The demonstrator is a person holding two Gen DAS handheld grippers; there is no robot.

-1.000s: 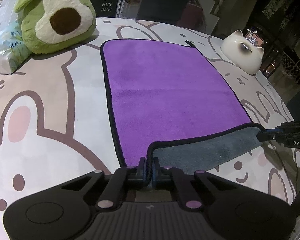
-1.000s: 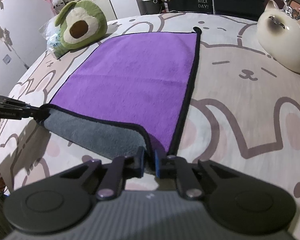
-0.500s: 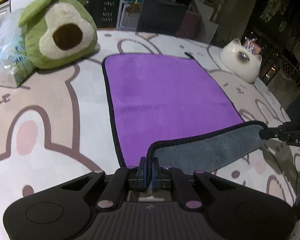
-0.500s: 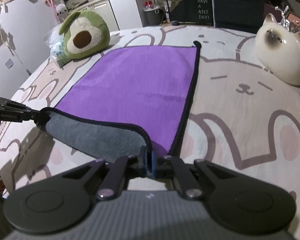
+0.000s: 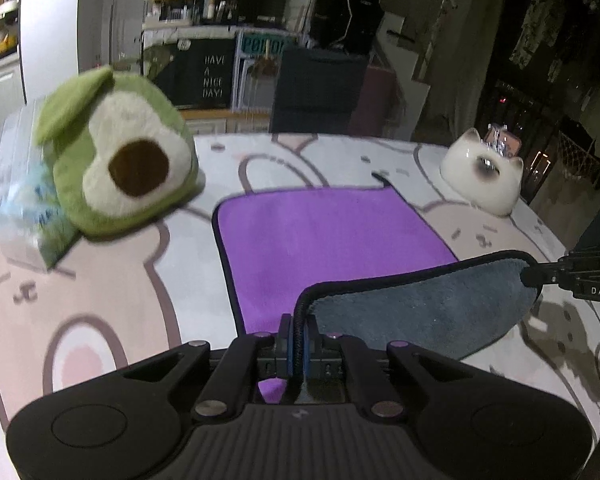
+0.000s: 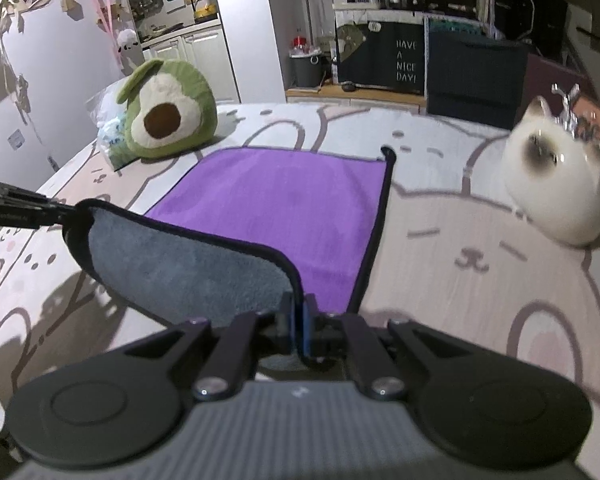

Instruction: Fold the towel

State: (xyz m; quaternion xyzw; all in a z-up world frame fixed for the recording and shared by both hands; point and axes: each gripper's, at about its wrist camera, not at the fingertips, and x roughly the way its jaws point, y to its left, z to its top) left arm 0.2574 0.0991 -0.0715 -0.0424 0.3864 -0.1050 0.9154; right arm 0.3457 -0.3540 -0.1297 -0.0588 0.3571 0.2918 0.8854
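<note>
We are raising the near edge of the purple, grey-backed, black-trimmed towel (image 5: 332, 236), exposing more grey underside.

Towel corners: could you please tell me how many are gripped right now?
2: the left gripper pinches one near corner of the towel, the right gripper the other. Both far corners lie free.

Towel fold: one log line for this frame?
left tongs: shut on towel corner | right tongs: shut on other near corner | near edge lifted, grey underside showing

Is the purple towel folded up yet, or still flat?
Partly. The towel's far part lies flat, purple side up; both grippers hold the near edge lifted, showing its grey underside. It isn't laid over yet.
</note>
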